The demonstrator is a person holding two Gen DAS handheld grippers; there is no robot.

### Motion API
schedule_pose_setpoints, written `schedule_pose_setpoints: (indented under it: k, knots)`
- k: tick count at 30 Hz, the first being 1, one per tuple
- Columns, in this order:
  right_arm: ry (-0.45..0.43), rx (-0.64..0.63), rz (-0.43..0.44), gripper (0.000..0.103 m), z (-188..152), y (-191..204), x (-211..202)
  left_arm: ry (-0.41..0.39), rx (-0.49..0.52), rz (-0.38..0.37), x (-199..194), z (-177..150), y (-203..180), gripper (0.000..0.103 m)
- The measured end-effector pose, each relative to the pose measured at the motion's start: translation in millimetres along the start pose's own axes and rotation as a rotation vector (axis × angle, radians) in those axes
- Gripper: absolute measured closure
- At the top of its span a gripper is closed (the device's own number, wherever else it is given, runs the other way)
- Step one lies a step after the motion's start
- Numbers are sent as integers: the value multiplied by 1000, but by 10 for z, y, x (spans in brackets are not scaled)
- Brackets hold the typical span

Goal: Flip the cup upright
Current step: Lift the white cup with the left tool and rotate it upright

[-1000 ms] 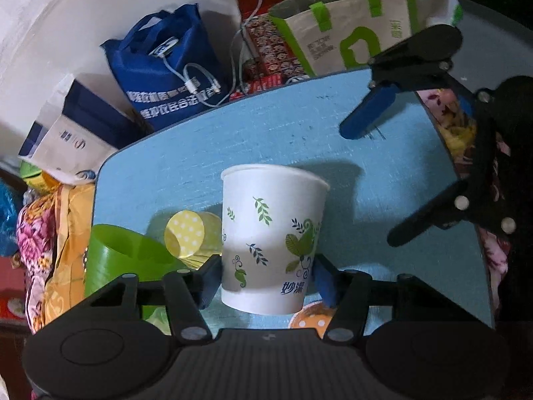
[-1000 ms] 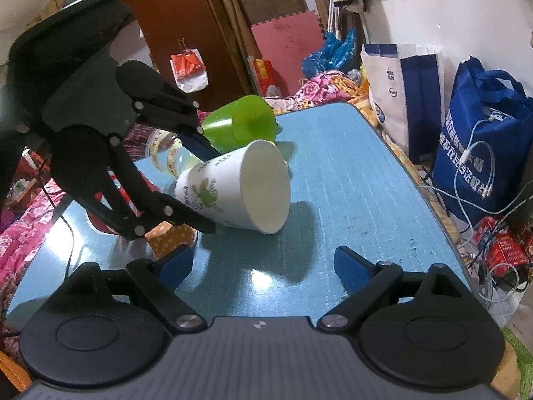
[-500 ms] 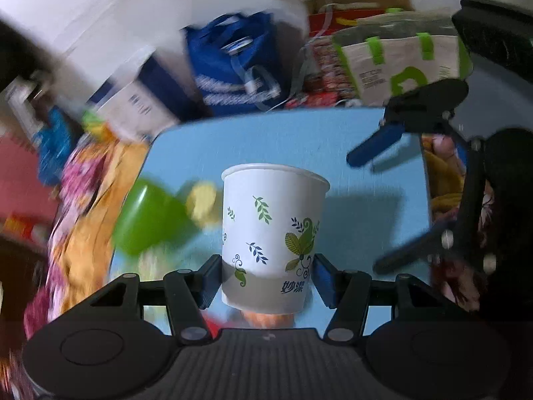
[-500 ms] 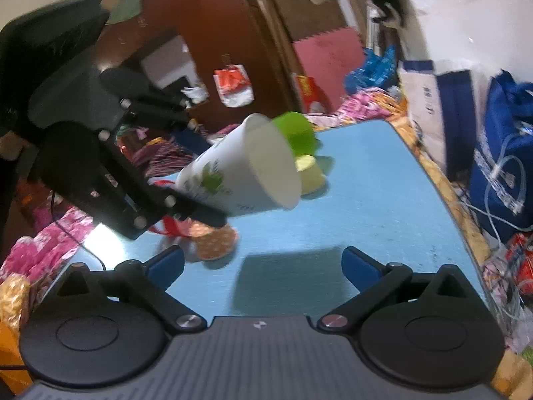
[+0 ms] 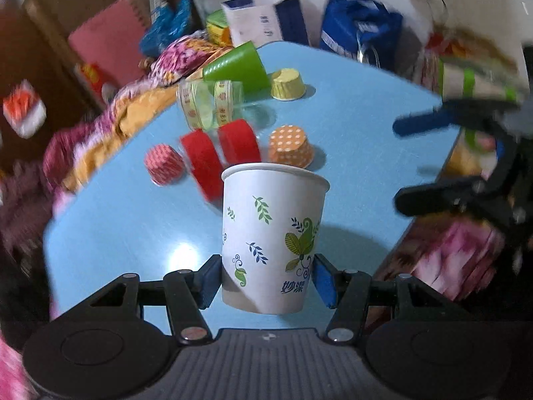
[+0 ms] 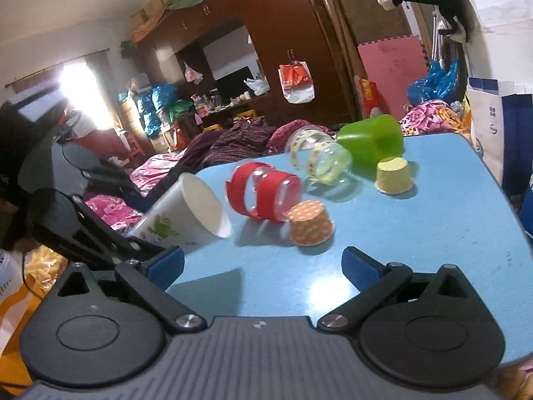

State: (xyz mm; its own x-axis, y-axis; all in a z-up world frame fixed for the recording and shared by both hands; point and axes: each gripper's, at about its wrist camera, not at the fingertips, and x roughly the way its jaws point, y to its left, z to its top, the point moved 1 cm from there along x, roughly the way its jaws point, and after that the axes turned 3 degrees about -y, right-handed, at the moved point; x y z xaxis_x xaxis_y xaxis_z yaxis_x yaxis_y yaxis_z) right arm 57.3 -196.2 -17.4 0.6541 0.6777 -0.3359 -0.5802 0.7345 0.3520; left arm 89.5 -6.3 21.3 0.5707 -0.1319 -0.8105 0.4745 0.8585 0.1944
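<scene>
I see a cluttered room: dark wood wardrobes [image 6: 283,33] along the back wall, pink foam mat [image 6: 393,66] leaning upright, bright window glare [image 6: 75,76] far left, floral bedding [image 6: 110,200] behind the blue table [image 6: 433,233]; white wall [image 6: 499,16] right.

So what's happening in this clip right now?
The left gripper is shut on a white paper cup with leaf prints, its fingers clamping the cup near its base. From the right wrist view the cup is lifted off the blue table and tilted, mouth facing sideways, so it is not yet upright. The right gripper is open and holds nothing.
</scene>
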Motion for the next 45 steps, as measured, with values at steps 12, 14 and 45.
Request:
schedule_pose_setpoints:
  k: [12, 14, 45]
  knots:
    - [77, 238, -20, 1, -26, -246, 170, -83, -369, -214, 346, -142, 63, 42]
    - [76, 232, -42, 1, -32, -246, 168, -82, -383, -226, 403, -84, 43, 42]
    - [280, 315, -241, 25, 178, -73, 649, -471, -542, -432, 143, -1160, 682, 31]
